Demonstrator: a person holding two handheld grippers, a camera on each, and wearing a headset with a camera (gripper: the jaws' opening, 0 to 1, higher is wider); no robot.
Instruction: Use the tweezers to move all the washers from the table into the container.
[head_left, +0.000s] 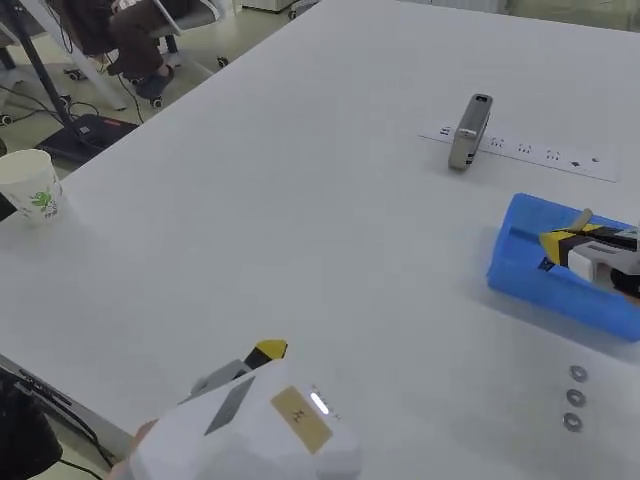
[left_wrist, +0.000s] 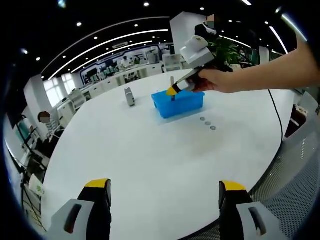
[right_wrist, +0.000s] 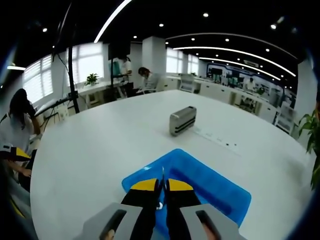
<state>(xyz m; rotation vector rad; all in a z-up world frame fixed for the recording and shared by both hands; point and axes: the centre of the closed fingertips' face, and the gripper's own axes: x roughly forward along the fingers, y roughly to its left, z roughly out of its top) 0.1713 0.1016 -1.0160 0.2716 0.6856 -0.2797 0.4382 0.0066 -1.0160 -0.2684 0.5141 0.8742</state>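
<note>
**Blue container under the right tongs, three washers beside it**

From my seat at the remote station, the blue container (head_left: 540, 270) is my reference on the white desk (head_left: 300, 200). My right tongs (right_wrist: 160, 186) hang over its open inside, clenched on the tweezers (right_wrist: 162, 175). The thin metal tip pokes out between the yellow pads and points down into the tray. Low between the pads there is a small pale speck; it may be a washer, but the fisheye is too soft for me to be sure.

In the left gripper view, the right tongs (left_wrist: 172, 91) sit over the container's (left_wrist: 177, 104) near wall, carried by a bare hand and forearm.

Three washers (head_left: 575, 397) lie flat in a short row on the desk, just off the container's near side and not touching it.

My left tongs (left_wrist: 165, 187) are released, jaws wide apart with nothing between them, well apart from the container and low over bare desk.

Beyond the container's far side stands a silver box (head_left: 470, 130). A paper cup (head_left: 30, 185) sits far off at the desk's edge.
</note>
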